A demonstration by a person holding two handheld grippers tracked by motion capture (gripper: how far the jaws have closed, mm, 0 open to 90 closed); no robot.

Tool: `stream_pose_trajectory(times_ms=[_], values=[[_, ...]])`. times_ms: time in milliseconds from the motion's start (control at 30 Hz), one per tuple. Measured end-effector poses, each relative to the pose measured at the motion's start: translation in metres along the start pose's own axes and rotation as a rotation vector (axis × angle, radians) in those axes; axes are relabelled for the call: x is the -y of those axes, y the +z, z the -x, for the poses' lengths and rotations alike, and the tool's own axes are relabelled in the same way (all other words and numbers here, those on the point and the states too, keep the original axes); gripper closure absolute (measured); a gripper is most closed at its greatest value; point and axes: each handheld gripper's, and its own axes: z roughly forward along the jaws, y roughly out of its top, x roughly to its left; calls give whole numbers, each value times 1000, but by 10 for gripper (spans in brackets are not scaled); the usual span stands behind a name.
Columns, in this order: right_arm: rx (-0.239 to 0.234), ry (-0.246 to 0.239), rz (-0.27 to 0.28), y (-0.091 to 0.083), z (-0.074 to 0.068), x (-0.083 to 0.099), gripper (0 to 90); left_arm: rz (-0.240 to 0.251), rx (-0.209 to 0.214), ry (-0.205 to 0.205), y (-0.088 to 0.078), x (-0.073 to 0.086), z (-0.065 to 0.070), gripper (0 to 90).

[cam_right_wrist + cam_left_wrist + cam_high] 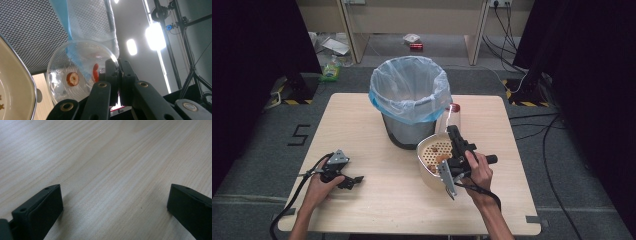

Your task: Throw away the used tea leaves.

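My right gripper (455, 134) jaws pinch the clear plastic cup's (75, 75) thin rim, cream perforated basket (432, 155) beside; left gripper (354, 179) wide on woodgrain table (112, 170).

Bare forearms, no sleeves or gloves visible. Left gripper (354, 180): black body, grey three-cornered plate on top, black cable trailing back off the table edge. Jaws black and blocky, flat matte inner pads, small round screw holes along the upper edges. Right gripper (453, 135): black body, black side handle, grey plate underneath, black cable looped at the wrist. Linkage arms black with brass-coloured rivets at the pivots; fingers (111, 72) black, with small dark screw holes.
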Motion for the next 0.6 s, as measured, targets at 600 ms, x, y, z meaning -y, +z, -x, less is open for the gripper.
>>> stream_pose_trajectory(times_ms=[600], values=[[19,-69,5,-15,-11,10,878,0,0,0,0,0,0,0]])
